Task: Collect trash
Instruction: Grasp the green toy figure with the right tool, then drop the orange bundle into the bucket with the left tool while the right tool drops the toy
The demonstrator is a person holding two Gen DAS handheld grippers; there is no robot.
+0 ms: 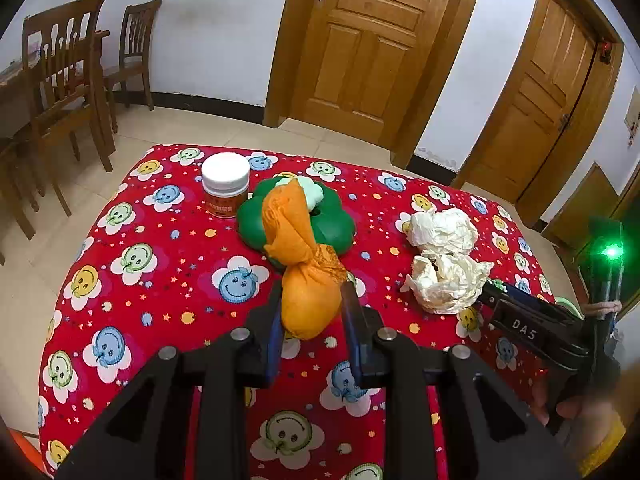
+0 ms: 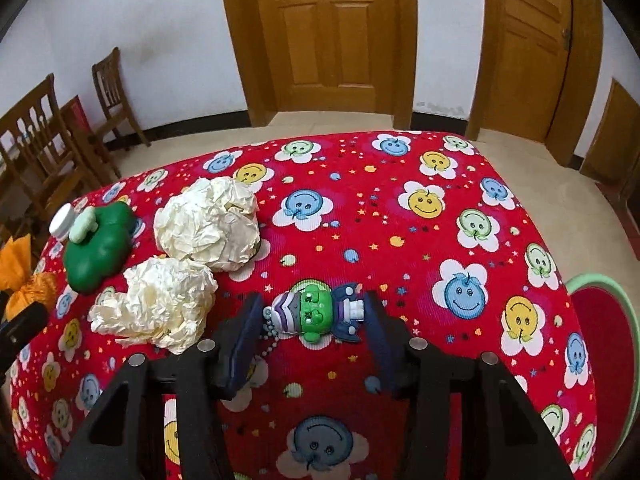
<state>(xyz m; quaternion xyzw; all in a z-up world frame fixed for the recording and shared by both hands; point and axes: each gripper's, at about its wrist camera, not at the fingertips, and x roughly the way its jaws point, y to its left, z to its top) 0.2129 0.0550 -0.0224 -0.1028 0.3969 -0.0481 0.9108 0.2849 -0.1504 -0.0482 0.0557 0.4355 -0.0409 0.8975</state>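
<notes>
My left gripper [image 1: 310,312] is shut on a twisted orange paper wad [image 1: 308,304], held just above the red smiley tablecloth [image 1: 160,280]; the wad's tail stands up in front of a green flower-shaped toy [image 1: 328,224]. Two crumpled white paper balls [image 1: 442,226] [image 1: 448,284] lie to its right. My right gripper [image 2: 310,316] is low over the cloth, open, its fingers on either side of a small green-faced keychain figure [image 2: 316,312] that lies crosswise between them. The right pad is at the figure's hat end; a slim gap shows at the left pad.
A white-lidded jar [image 1: 225,186] stands behind the green toy. Both paper balls [image 2: 208,224] [image 2: 160,304] lie just left of my right gripper. A green-rimmed red container [image 2: 600,280] sits beside the table's right edge. Wooden chairs [image 1: 64,92] and doors [image 1: 368,40] lie beyond.
</notes>
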